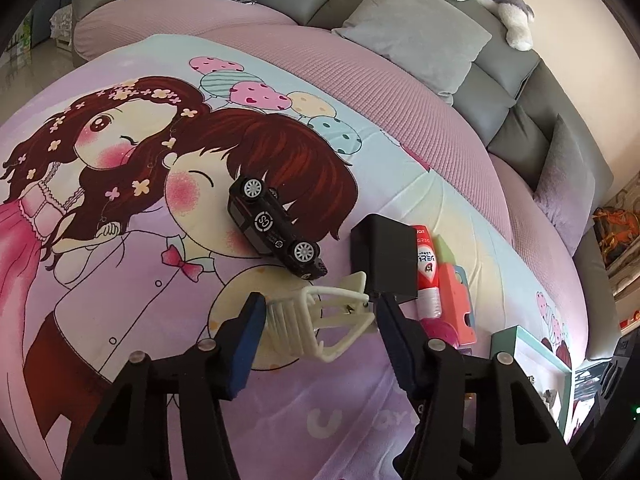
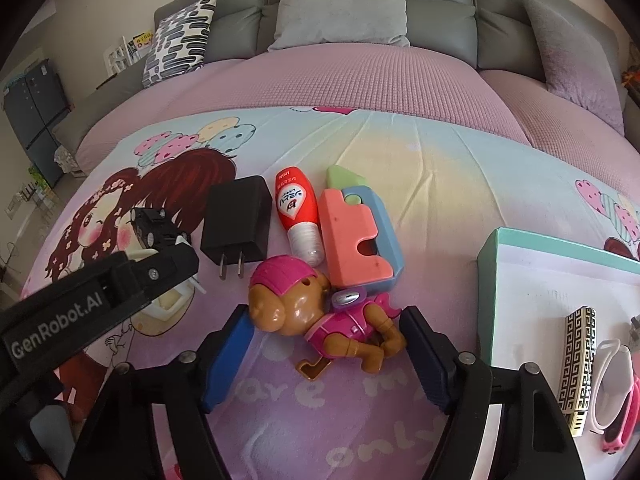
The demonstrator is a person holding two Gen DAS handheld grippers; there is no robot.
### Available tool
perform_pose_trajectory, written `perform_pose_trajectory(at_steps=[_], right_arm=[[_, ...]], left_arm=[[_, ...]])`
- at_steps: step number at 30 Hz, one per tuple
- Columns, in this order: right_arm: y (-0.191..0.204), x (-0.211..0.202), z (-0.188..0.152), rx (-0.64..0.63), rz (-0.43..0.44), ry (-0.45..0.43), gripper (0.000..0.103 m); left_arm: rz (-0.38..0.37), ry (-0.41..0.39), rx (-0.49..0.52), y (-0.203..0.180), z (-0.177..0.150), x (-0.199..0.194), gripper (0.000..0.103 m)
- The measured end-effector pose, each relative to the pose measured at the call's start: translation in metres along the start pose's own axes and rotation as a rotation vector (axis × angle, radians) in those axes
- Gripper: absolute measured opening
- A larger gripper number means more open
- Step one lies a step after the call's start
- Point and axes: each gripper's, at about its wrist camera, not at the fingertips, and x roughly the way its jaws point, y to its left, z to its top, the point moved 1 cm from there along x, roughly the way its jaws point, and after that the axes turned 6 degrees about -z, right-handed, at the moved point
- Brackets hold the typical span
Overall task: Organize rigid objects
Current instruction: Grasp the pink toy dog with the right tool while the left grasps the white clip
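White hair claw clip (image 1: 320, 322): bracketed by the left gripper (image 1: 320, 312), jaws wide, on a cartoon-print blanket (image 1: 140, 280). Puppy figure (image 2: 320, 316): bracketed by the right gripper (image 2: 326, 340), jaws wide. Black charger (image 2: 236, 224), red bottle (image 2: 298, 210) and toy car (image 1: 276, 228) lie nearby. Teal-rimmed box (image 2: 486, 280) at right; grey sofa (image 2: 368, 0) behind.

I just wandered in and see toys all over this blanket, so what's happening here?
A person is tidying small items with two handheld grippers. The left gripper has its fingers around a white hair claw clip. The right gripper is open around a toy puppy figure. A charger, red bottle and toy car wait nearby; the box already holds some things.
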Motion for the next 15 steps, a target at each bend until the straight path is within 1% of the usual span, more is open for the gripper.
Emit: perform_pose_trajectory(at_steps=[3,6,9,10,11,12,13,15], right_arm=[[-0.001,-0.001,0.000,0.008,0.003,0.002,0.074],[-0.002,-0.003,-0.001,0.013,0.005,0.001,0.073],[-0.004,-0.006,-0.001,0.024,0.010,-0.003,0.070],[-0.006,-0.007,0.000,0.029,0.013,-0.006,0.063],[-0.007,-0.008,0.000,0.035,0.015,-0.007,0.062],[-0.009,-0.009,0.000,0.042,0.024,-0.007,0.056],[-0.010,-0.010,0.000,0.048,0.032,-0.005,0.041],[-0.013,-0.010,0.000,0.060,0.055,0.003,0.041]], left_arm=[[-0.008,-0.004,0.024,-0.005,0.000,-0.002,0.055],[-0.013,-0.009,0.040,-0.009,0.000,-0.005,0.055],[-0.013,-0.015,0.051,-0.012,0.001,-0.008,0.054],[-0.012,-0.016,0.054,-0.012,0.001,-0.009,0.054],[-0.010,-0.017,0.056,-0.012,0.001,-0.010,0.054],[-0.009,-0.018,0.057,-0.013,0.001,-0.011,0.054],[-0.008,-0.022,0.059,-0.013,0.001,-0.013,0.054],[-0.006,-0.029,0.062,-0.014,0.001,-0.017,0.054]])
